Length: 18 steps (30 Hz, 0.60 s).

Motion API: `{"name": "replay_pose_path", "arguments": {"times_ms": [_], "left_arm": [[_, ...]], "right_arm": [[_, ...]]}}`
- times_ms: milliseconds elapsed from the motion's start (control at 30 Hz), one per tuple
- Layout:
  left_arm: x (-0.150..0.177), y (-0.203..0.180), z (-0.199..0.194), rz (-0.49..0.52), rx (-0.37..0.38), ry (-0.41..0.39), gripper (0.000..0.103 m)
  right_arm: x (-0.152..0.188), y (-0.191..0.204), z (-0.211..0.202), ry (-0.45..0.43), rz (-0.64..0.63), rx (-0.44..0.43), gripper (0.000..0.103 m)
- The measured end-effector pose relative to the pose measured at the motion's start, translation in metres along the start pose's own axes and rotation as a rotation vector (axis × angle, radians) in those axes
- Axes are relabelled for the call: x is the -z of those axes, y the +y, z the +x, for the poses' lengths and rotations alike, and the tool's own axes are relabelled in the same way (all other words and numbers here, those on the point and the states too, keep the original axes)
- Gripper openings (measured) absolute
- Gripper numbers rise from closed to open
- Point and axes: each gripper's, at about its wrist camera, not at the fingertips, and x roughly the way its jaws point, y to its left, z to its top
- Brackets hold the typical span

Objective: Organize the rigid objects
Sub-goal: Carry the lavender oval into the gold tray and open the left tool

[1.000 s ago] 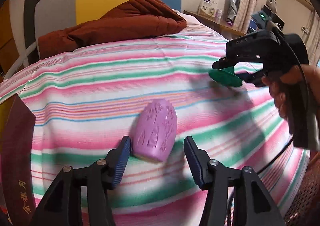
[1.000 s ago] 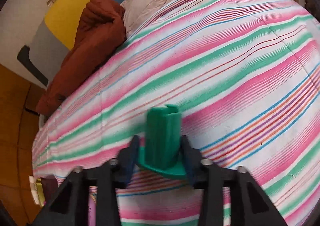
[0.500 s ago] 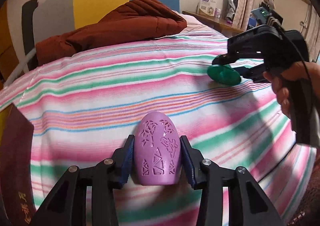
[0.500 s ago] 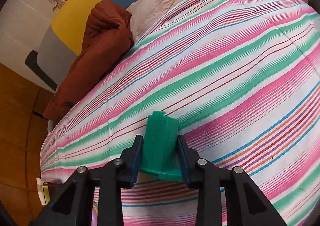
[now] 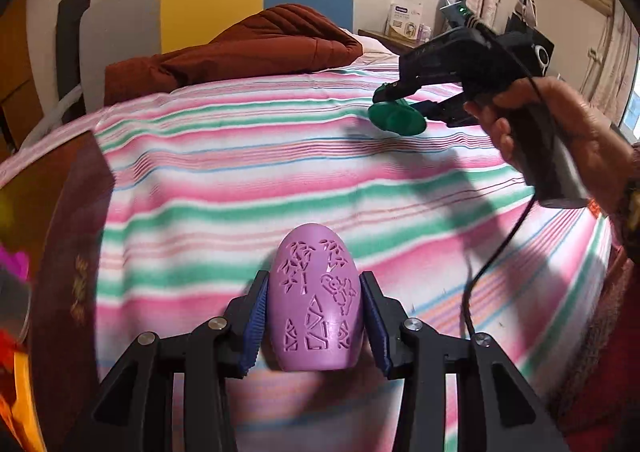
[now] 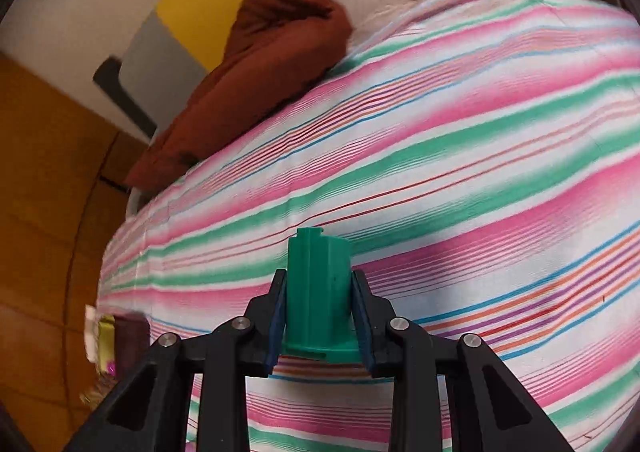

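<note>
Left gripper [image 5: 314,316]: both blue pads pressed against the sides of a purple egg-shaped piece [image 5: 316,300] with cut-out patterns, rounded end pointing away from the camera. The piece is clamped between the fingers above the striped bedspread [image 5: 240,187]; whether its underside touches the cloth, I cannot tell.

Right gripper [image 6: 319,316]: clenched on a green flanged cylinder [image 6: 318,292], pads on either side of the ribbed barrel, flange toward the gripper body. In the left wrist view the same green part [image 5: 396,117] hangs over the far right part of the bedspread, well apart from the purple piece, with the person's right hand [image 5: 560,123] around the handle.

A rust-brown quilt [image 5: 240,47] lies bunched at the head of the bed. A dark maroon box [image 5: 68,272] sits at the left edge.
</note>
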Motion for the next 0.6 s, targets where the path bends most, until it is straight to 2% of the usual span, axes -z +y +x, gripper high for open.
{"name": "replay_pose_path", "arguments": {"times_ms": [167,333,600], "left_arm": [[0.011,0.012,-0.023,-0.085,0.023,-0.011,0.044],[0.019,0.028,-0.058,-0.145,0.065,-0.075,0.044],[0.027,0.062,-0.11,-0.209,0.029,-0.156,0.044]], "right_arm": [[0.007,0.004,0.004,0.014,-0.023,-0.011,0.031],[0.009,-0.001,0.002,0.017,-0.013,-0.009,0.031],[0.012,0.006,-0.006,-0.005,-0.048,-0.013,0.031]]}}
